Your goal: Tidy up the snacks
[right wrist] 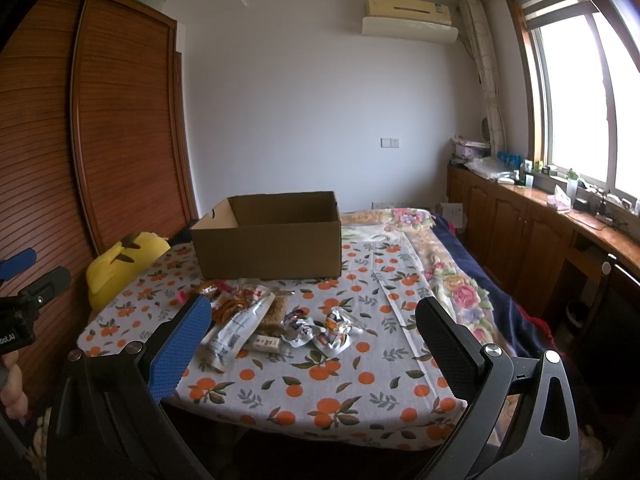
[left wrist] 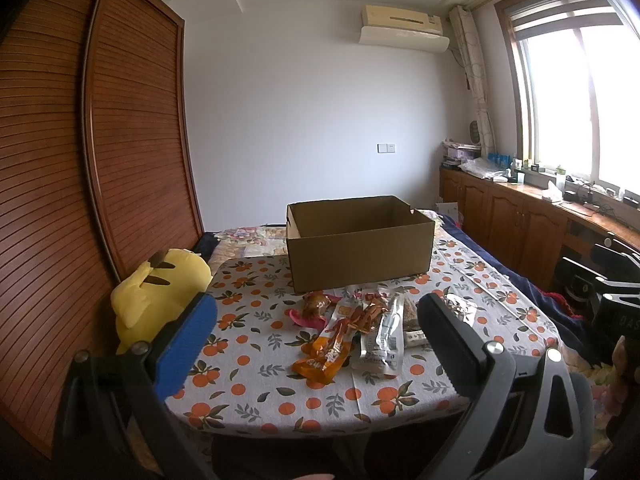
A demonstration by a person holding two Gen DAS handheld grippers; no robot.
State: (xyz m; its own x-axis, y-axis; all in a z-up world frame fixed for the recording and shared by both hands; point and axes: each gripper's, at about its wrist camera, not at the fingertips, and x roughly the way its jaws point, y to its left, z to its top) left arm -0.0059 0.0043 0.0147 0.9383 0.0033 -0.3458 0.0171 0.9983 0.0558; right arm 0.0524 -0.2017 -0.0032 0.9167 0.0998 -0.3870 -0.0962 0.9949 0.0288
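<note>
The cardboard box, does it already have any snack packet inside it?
Cannot tell: the cardboard box shows only bare inner walls, its floor is hidden, and the snack packets lie in front of it.

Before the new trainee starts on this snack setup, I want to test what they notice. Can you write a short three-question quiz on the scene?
1. True or false: the cardboard box already has snacks showing above its rim.
2. Which gripper looks nearer the orange packet? A. left gripper B. right gripper
3. Fill in: the snack pile lies on the tablecloth, on the ____ side of the box from the cameras.

Key
1. False; the part of the inside in view looks empty, the floor is hidden.
2. A; in the right wrist view, silver packets lie between the fingers.
3. Near; both grippers are open and hold nothing.
</note>
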